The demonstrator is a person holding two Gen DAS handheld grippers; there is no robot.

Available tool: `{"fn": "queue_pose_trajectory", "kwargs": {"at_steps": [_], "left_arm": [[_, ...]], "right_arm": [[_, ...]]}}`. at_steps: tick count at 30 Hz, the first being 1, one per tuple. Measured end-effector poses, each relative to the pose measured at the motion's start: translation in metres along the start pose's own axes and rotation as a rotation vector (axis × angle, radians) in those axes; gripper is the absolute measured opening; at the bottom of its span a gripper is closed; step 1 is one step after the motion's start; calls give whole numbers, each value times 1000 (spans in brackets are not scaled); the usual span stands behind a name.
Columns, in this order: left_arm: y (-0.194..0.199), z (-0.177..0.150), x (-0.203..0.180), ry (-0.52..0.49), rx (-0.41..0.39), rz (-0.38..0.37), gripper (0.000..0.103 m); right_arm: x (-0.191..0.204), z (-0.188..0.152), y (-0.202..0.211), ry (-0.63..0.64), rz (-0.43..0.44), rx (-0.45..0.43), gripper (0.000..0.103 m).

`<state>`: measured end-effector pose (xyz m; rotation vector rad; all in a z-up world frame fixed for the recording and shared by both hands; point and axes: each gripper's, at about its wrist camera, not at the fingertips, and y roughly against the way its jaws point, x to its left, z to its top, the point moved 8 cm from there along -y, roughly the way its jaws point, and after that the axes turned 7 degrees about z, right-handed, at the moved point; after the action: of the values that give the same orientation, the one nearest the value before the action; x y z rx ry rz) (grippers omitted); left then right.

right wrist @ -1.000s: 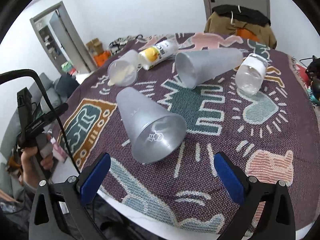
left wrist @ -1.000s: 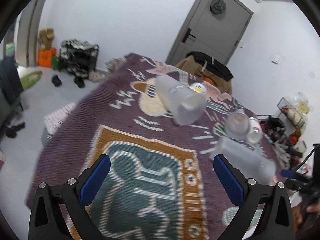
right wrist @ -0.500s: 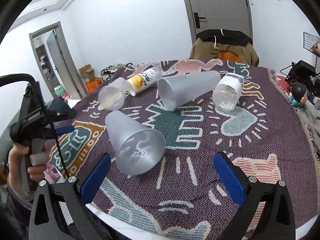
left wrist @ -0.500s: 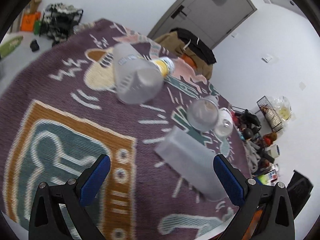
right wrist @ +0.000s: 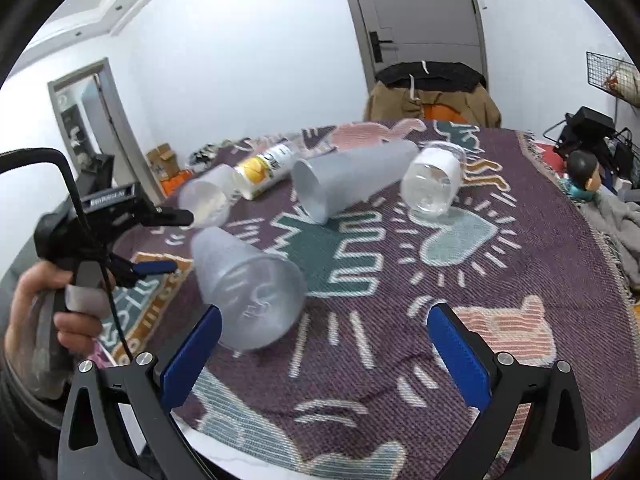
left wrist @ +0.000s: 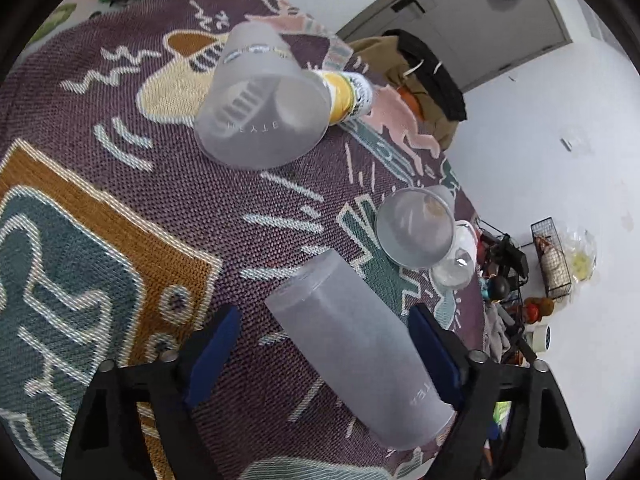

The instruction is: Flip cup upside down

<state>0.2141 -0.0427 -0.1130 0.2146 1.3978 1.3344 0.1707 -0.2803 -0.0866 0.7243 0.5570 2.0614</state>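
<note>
Both claws spread wide over a patterned blanket (right wrist: 540, 248) strewn with cups

The left claw (left wrist: 324, 350) straddles a frosted cup (left wrist: 360, 352) lying on its side, pads apart from its walls; the right claw (right wrist: 324, 344) hovers spread just right of that cup (right wrist: 248, 284); beyond lie more cups, a bottle (right wrist: 264, 170), a jar (right wrist: 434, 184).

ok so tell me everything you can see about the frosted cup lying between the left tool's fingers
The frosted cup is translucent grey plastic, tapered, with faint lettering near its wide end. It lies on its side on the patterned cloth, narrow base pointing away. The open left tool straddles it; contact with the fingers is unclear.
</note>
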Motion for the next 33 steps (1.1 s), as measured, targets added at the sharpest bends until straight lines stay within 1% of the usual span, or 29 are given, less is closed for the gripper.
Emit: {"fn": "queue_pose_trajectory", "kwargs": {"at_steps": [4,9,10,12,19,21,25,28,33], "left_arm": [[-11,-2,-6,12,49,7,84],[-27,2,-9,20,85,33,84],[-31,3,-8,28,93,38,83],[-37,7,-8,40,104,57,79],[-54,12,-21,7,141,95,79],[-57,15,-22,8,145,103,76],[-61,19,-25,35,166,72,70],[-60,21,-26,54,173,30,66],[-40,30,-34,21,112,4,63]], "right_arm": [[-11,-7,-7,-43,-34,25,103],[-19,-11,-11,-81,-26,35,103],[-19,-11,-10,-79,-30,33,103],[-19,-11,-9,-77,-41,28,103],[-30,-12,-11,-114,-49,34,103],[-30,-13,-11,-115,-45,35,103],[-26,-14,-12,-107,-34,39,103],[-25,-14,-13,-105,-30,42,103],[-26,-14,-13,-112,-29,42,103]]}}
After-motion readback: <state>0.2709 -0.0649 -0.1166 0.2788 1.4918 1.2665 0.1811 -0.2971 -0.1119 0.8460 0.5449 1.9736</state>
